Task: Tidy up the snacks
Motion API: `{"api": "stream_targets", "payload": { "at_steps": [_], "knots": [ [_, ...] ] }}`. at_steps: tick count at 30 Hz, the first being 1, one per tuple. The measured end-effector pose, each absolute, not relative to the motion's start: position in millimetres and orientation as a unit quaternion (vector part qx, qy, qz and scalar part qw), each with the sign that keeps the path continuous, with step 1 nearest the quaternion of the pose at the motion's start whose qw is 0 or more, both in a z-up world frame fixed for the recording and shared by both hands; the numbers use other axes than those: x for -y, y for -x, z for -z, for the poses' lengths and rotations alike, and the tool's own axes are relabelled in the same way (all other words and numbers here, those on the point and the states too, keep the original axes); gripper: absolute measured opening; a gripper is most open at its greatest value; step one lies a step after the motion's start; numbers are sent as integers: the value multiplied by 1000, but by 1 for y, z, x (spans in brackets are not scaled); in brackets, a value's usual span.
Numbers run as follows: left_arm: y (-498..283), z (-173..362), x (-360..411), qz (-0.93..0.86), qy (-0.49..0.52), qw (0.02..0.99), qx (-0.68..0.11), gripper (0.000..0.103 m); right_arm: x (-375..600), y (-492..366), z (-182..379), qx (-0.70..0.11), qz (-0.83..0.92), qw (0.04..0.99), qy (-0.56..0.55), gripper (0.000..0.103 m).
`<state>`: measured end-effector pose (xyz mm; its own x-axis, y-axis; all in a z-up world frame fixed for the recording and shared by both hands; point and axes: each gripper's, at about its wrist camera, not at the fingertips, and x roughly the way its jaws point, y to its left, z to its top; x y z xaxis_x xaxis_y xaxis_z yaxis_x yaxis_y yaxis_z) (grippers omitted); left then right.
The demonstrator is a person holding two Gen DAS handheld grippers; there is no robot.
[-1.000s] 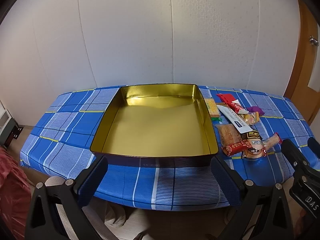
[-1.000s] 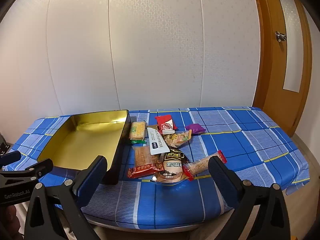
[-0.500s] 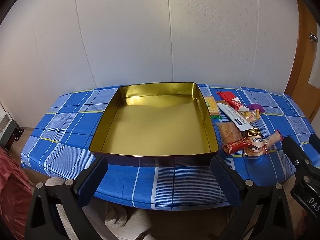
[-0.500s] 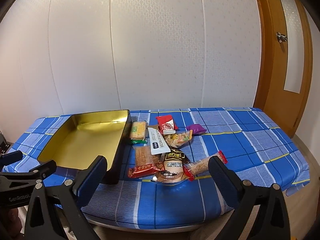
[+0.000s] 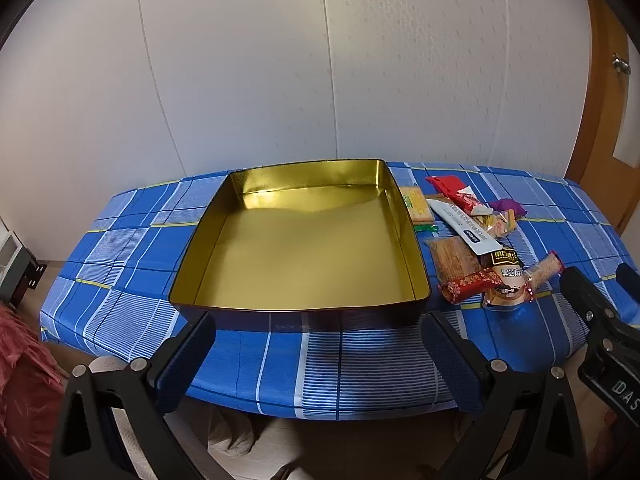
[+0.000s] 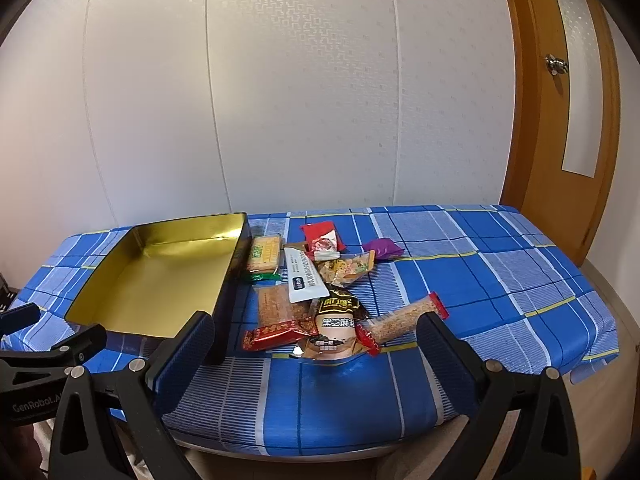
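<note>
An empty gold tin tray (image 5: pixel 296 252) sits on the blue checked tablecloth, also visible in the right wrist view as the tray (image 6: pixel 160 276). Right of it lies a heap of snacks: a red packet (image 6: pixel 278 334), a dark sesame packet (image 6: pixel 336 326), a long biscuit stick (image 6: pixel 404 318), a white sachet (image 6: pixel 304 278), a green-yellow cracker pack (image 6: pixel 264 256), a red-white packet (image 6: pixel 322 238) and a purple sweet (image 6: pixel 382 248). My left gripper (image 5: pixel 320 344) hangs open before the tray's near wall. My right gripper (image 6: pixel 316 340) is open, just short of the heap.
The table (image 6: pixel 500 264) stands against a white panelled wall, with bare cloth to the right of the snacks. A wooden door (image 6: pixel 560 120) is at the far right. A red cloth (image 5: pixel 20 380) lies low on the left. The table's front edge is just below both grippers.
Both views drift only slightly. Nothing on the table has moved, and both grippers stay open and empty.
</note>
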<state>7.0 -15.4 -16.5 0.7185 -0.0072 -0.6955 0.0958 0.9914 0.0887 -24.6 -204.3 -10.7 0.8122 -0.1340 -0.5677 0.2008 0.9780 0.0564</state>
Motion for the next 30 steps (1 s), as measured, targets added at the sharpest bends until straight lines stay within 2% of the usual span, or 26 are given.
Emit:
{"api": "stream_targets", "payload": {
  "at_steps": [11,13,21,25,28,30],
  "knots": [
    [-13,28,27,64,-69,915,-393,103,229,19,28,-315,93,940,-88,101],
    [-14,33,27,85,-56,911,-400,103,246,17,36,-325,105,934,-105,90],
    [-16,41,42,121,-65,912,-386,103,319,8,58,-339,174,907,-177,75],
    [-25,48,53,142,-63,895,-418,103,337,-23,77,-379,156,888,-208,60],
    [-27,53,59,148,-59,889,-428,103,339,-45,93,-409,146,874,-217,52],
    [-27,54,63,152,-61,889,-427,103,338,-57,104,-421,151,866,-224,51]
  ]
}}
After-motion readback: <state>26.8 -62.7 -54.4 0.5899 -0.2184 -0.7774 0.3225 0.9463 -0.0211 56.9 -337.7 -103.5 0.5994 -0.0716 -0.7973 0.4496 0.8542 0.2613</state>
